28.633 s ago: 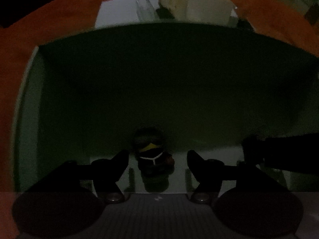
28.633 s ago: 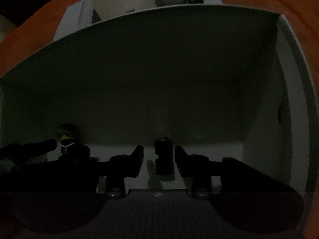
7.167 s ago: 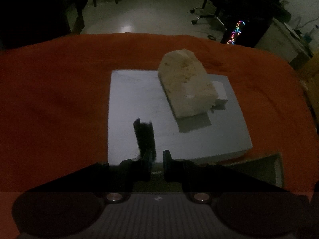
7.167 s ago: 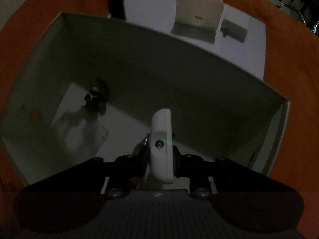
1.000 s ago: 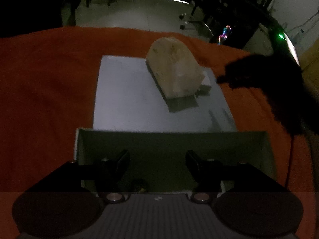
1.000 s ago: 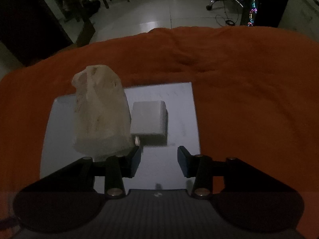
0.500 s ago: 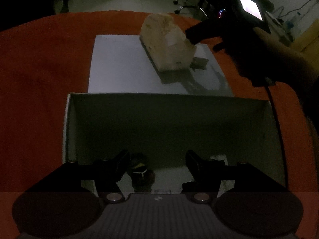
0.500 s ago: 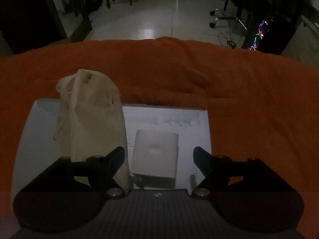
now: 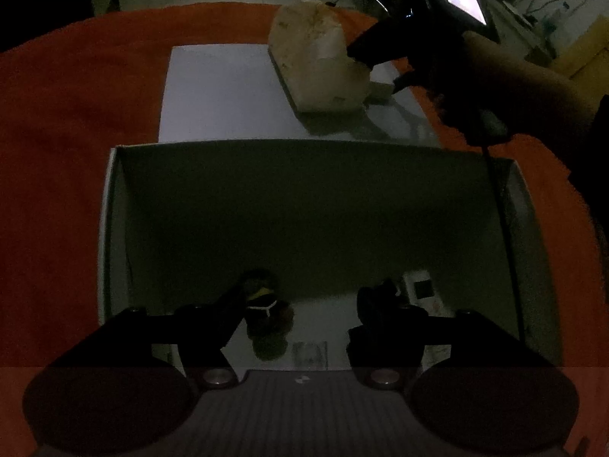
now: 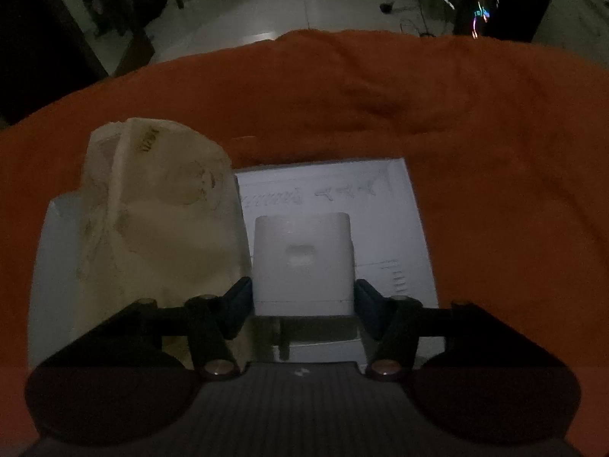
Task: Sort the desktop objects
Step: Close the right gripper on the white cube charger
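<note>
White and boxy, the charger block (image 10: 302, 259) sits between the spread fingers of the right gripper (image 10: 303, 301), whose tips flank its near corners; I cannot tell whether they touch it. It rests on a pale board (image 10: 403, 228), with the tissue pack (image 10: 160, 221) just outside the left finger. The left gripper (image 9: 304, 304) hangs wide open and empty over the grey box (image 9: 110, 228), a small dark figurine (image 9: 264, 304) just inside its left finger.

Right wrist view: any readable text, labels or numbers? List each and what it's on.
Nothing reads clearly.
Dark print near the top of the tissue pack: too blurred to read.
Handwritten marks on the white sheet behind the white box: illegible.
Small tick marks at the sheet's right edge: too small to read.
White box: no text, only a recessed slot.
</note>
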Tool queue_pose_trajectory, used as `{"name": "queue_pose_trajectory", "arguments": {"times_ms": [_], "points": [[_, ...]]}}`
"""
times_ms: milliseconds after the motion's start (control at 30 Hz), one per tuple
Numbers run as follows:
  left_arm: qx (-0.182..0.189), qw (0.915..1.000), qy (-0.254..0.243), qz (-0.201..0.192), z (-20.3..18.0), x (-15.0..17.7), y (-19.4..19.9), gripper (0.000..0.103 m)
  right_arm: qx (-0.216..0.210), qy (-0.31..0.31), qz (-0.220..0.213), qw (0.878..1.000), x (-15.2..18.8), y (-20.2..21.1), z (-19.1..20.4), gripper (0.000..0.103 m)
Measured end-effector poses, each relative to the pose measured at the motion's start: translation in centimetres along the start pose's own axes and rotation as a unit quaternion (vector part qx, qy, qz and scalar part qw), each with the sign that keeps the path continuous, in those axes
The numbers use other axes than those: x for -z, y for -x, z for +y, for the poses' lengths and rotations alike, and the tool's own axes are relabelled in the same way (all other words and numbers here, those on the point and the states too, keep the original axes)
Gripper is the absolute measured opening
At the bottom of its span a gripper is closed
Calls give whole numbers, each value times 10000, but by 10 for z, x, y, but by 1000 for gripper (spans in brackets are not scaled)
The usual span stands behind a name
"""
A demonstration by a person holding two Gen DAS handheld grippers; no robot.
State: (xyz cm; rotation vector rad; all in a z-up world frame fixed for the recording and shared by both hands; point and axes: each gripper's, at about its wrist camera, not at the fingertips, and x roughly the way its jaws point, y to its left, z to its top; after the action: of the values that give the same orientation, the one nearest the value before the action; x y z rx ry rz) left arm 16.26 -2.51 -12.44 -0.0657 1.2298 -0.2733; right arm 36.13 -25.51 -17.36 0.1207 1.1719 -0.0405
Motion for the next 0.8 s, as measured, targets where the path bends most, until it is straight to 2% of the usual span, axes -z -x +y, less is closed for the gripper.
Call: {"name": "queue_pose_trajectory", "arguments": {"times_ms": [233,567,800], "points": [[-8,9999,-122,70,-4,4,2,62,-46,-43,63,10000,5,17,-10,59],[-3,9998,-196,-23,-16,1,18,62,-186,-173,179,9995,24,55,-38,59],[-41,9995,-320,64,-29,0,13,62,-183,128,143,9996,42,57,-30,59]]}}
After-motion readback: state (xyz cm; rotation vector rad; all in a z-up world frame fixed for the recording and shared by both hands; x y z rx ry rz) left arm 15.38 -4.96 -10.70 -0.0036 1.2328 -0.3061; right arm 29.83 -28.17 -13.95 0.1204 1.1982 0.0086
